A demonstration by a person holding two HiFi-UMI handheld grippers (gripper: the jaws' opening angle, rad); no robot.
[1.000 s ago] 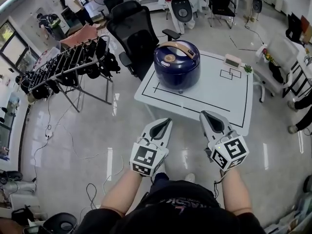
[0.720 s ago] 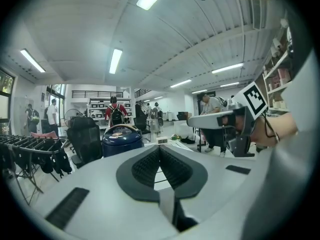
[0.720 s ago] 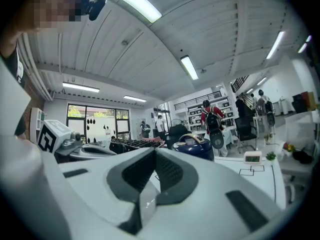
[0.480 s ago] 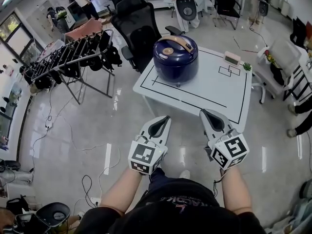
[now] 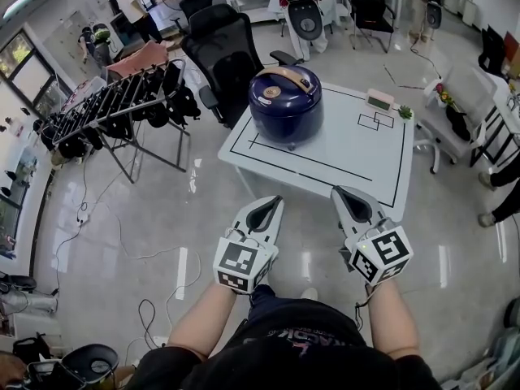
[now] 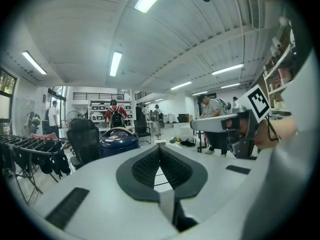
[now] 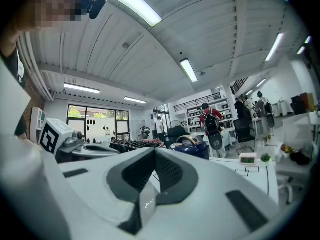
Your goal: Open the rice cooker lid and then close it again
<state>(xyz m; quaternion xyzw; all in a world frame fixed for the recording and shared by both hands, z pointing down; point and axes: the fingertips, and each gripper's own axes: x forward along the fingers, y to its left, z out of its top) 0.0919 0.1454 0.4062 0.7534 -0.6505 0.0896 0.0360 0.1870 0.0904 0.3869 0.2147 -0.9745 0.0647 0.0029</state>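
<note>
The person stands on the glossy floor (image 5: 122,226) a little back from the white bench (image 5: 357,157), holding a claw in each hand, both out in front side by side and pointing toward it. The left claw (image 5: 277,201) has its jaws pressed together with nothing between them, and its own view shows the ribbed dark pads meeting at the tip. The right claw (image 5: 337,190) is the same, pads closed on each other and empty. Neither one touches anything; both hang over the floor short of the near edge of the bench. The dark blue rice cooker (image 5: 285,108) sits on the far left part of the bench, inside a black line taped around its top, well apart from both claws. Its lid (image 5: 280,88) is down, with the tan handle (image 5: 289,75) arched across it. Toward the far right corner of the bench are a small white clock (image 5: 379,99) and a tiny green plant (image 5: 405,112). A black office chair (image 5: 218,47) stands just behind the cooker, and a drying rack (image 5: 114,108) hung with dark items is off to the left.
</note>
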